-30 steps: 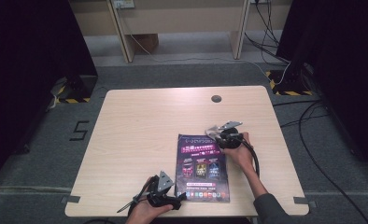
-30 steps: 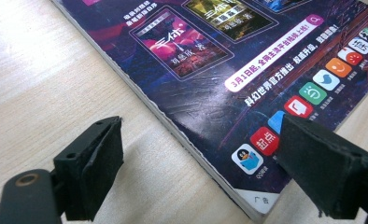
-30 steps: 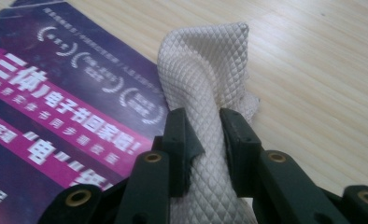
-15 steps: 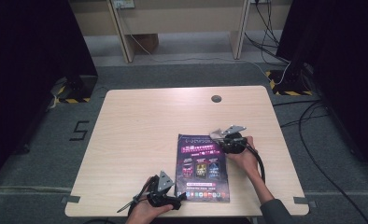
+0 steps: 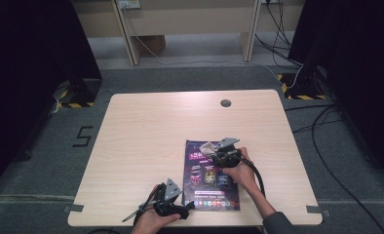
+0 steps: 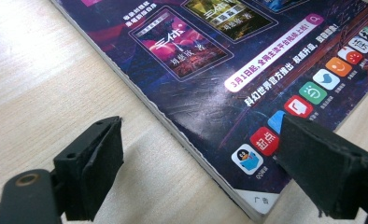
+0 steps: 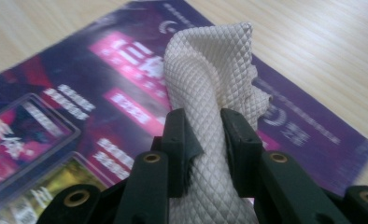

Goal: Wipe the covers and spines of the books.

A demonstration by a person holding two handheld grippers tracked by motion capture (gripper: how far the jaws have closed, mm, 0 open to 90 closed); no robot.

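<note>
The right hand-held gripper (image 7: 205, 135) pinches a white cloth (image 7: 210, 74) over the magazine (image 5: 212, 178); the left hand-held gripper (image 6: 201, 154) gapes, straddling its corner.

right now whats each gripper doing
left gripper: open, straddling the magazine corner.
right gripper: shut on the white cloth.

Even overhead light on the table (image 5: 146, 131), dark surroundings; the magazine (image 7: 56, 116) looks blurred, perhaps from motion; faint glare.

Magazine (image 7: 79, 107) print blurred in right gripper view (cloth (image 7: 210, 93) hides middle).
</note>
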